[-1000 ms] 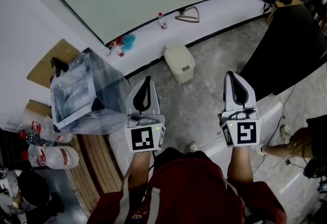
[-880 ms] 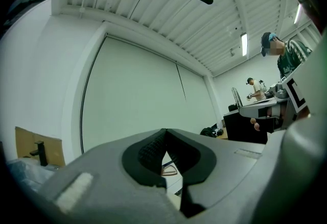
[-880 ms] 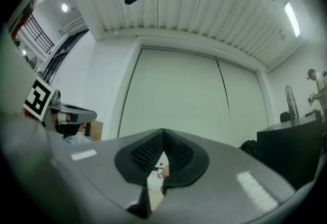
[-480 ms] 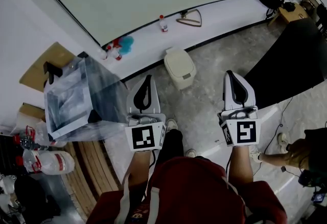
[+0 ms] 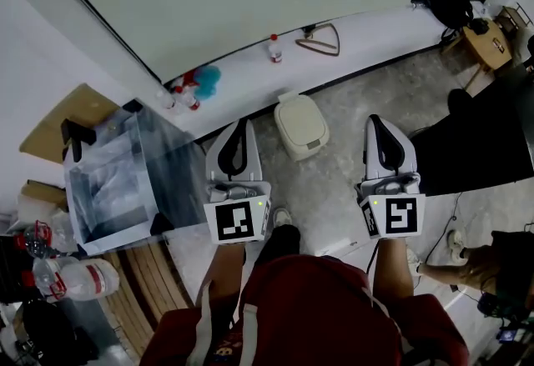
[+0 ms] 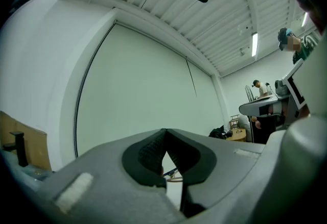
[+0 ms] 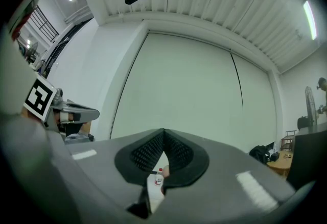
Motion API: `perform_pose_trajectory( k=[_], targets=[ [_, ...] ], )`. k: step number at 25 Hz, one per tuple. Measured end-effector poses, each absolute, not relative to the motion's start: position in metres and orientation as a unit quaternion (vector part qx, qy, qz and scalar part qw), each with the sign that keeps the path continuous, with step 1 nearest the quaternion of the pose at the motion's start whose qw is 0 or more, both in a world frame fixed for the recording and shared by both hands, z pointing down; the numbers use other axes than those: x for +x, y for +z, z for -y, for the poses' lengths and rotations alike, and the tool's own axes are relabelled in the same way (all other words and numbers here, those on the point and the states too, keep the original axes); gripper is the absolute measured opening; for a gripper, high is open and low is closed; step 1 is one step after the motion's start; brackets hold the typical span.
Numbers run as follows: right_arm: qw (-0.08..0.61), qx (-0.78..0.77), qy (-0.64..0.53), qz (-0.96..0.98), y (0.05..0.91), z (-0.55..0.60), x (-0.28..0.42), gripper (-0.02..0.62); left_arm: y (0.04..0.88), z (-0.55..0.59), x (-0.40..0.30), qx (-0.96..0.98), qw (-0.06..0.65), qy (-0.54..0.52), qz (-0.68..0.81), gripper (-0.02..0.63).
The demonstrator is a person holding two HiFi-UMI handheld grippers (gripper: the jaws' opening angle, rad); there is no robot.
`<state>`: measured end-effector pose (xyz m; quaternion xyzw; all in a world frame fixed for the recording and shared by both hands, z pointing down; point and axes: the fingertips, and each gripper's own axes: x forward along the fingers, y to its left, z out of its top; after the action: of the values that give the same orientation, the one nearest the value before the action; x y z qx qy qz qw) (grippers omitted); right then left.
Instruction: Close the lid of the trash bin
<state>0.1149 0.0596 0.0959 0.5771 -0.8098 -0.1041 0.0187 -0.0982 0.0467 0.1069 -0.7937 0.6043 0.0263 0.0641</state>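
Observation:
The trash bin is a small cream box on the grey floor, next to the white ledge. In the head view its lid lies flat on top. My left gripper is held out level to the left of the bin and nearer to me, well above the floor. Its jaws are shut and empty, and the pads meet in the left gripper view. My right gripper is held out to the right of the bin, also shut with nothing in it. Neither gripper touches the bin.
A clear plastic box stands at the left, with plastic bottles and wooden slats below it. On the ledge are a bottle, a hanger and a blue and red thing. A dark table stands at the right.
The whole floor has slid down the head view, and the bin now lies closer, between the two grippers. Both grippers keep their places in the view and stay shut.

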Motion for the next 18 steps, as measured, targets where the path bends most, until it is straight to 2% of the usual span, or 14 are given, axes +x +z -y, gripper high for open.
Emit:
perform_pose_trajectory(
  k=[9, 18],
  targets=[
    [0.032, 0.585, -0.080, 0.807, 0.116, 0.014, 0.076, 0.000, 0.134, 0.029, -0.131, -0.799, 0.044, 0.020, -0.599, 0.000],
    [0.086, 0.587, -0.025, 0.805, 0.188, 0.054, 0.081, 0.000, 0.196, 0.068, -0.122, -0.808, 0.000, -0.014, -0.589, 0.000]
  ],
)
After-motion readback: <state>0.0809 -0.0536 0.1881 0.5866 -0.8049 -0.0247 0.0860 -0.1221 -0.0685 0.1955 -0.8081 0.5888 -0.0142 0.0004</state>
